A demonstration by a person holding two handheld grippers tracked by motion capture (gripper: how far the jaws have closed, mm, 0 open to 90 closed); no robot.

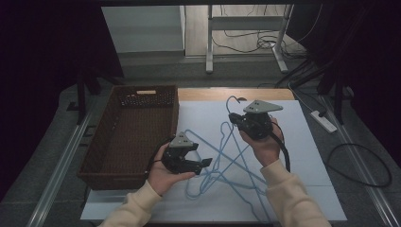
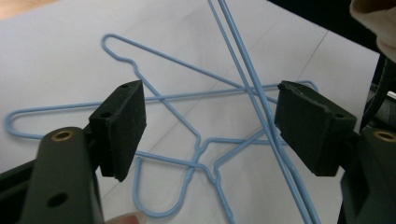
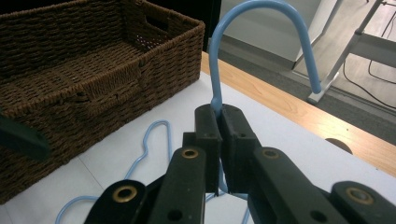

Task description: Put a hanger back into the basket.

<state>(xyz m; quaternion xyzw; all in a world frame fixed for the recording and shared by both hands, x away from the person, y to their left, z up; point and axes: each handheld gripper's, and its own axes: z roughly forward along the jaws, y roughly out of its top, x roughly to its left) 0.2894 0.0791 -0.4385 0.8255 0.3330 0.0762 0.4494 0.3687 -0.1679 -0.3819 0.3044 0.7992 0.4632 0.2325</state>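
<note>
Several light-blue wire hangers (image 1: pixel 208 182) lie tangled on a white board (image 1: pixel 307 151). My right gripper (image 1: pixel 236 120) is shut on the neck of one blue hanger (image 3: pixel 266 11); its hook curves up above the closed jaws (image 3: pixel 219 116) and its body hangs down toward the pile. My left gripper (image 1: pixel 206 162) hovers low over the left part of the pile, jaws open. In the left gripper view the pads (image 2: pixel 123 121) stand wide apart above the lying hangers (image 2: pixel 163 100). Two wires of the lifted hanger (image 2: pixel 252 93) run down close to the right pad.
A brown wicker basket (image 1: pixel 97 146) stands at the left of the board, its wall (image 3: pixel 159 56) close to the right gripper's left. A wooden table edge (image 1: pixel 208 94) shows behind the board. Cables and a power strip (image 1: pixel 324 120) lie on the floor to the right.
</note>
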